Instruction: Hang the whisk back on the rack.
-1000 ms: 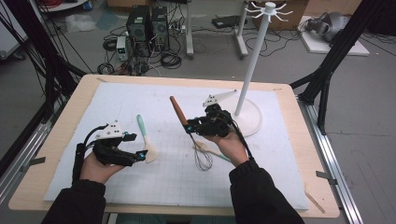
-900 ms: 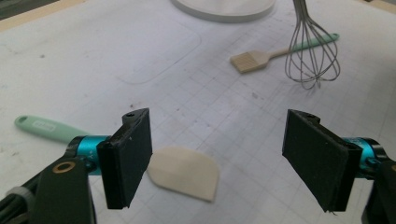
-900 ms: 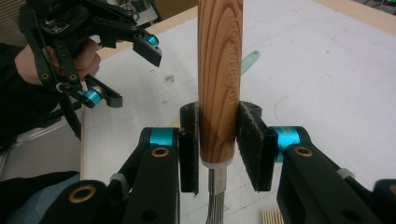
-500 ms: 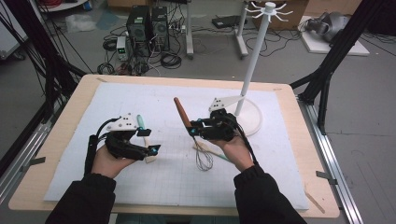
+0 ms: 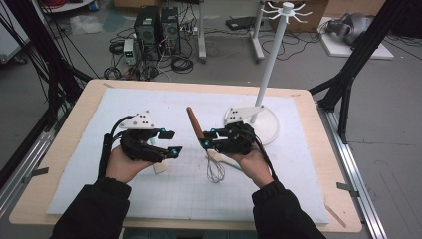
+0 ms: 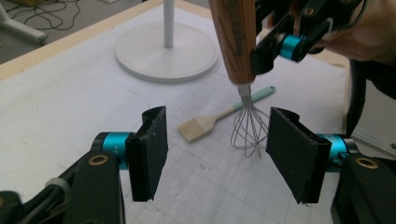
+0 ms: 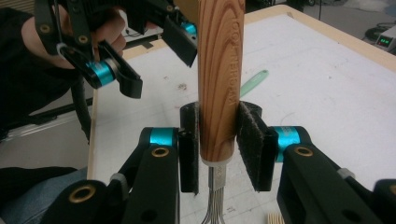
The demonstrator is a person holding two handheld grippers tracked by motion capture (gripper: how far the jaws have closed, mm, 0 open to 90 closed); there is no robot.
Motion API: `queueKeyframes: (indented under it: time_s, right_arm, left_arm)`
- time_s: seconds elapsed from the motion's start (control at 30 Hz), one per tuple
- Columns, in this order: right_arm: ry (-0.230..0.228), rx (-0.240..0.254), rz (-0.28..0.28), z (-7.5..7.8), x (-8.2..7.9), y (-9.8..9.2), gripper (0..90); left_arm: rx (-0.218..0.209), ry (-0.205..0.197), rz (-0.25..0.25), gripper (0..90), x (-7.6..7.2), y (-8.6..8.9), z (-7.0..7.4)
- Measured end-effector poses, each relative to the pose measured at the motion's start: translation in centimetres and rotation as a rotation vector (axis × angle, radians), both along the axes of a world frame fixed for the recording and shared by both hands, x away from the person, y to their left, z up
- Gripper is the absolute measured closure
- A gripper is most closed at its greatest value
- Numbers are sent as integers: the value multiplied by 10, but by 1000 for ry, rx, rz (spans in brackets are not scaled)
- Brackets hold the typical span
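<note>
A whisk with a wooden handle and wire head stands tilted at mid-table, wires near the mat. My right gripper is shut on the handle's lower end, one pad on each side. My left gripper is open with nothing between its pads; it faces the whisk from the left, a short gap away. A brush with pale bristles and a teal handle lies on the mat beyond the whisk's wires. A teal-handled spatula with a cream head lies partly under the left hand.
A white stand with a pole and round base rises at the back right of the white mat. The wooden table edge borders the mat. Computers and cables sit on the floor beyond.
My left gripper has moved right and forward, over the spatula, toward the whisk. My right gripper has kept the whisk in almost the same place.
</note>
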State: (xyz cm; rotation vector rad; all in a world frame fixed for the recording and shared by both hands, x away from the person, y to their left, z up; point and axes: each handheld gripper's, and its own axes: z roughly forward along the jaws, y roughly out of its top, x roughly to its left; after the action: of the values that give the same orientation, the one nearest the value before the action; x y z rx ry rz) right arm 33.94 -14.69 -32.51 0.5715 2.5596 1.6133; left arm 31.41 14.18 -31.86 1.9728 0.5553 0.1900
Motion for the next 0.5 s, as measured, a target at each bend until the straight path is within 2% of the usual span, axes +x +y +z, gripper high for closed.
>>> queueKeyframes:
  time_s: [0.3,0.5]
  right_arm:
    - [-22,7,30,0,-5,7,701]
    - [-45,3,48,-2,-7,12,700]
  left_arm:
    - [-40,-17,-50,444,5,-13,21]
    - [-65,-12,-68,497,8,-15,27]
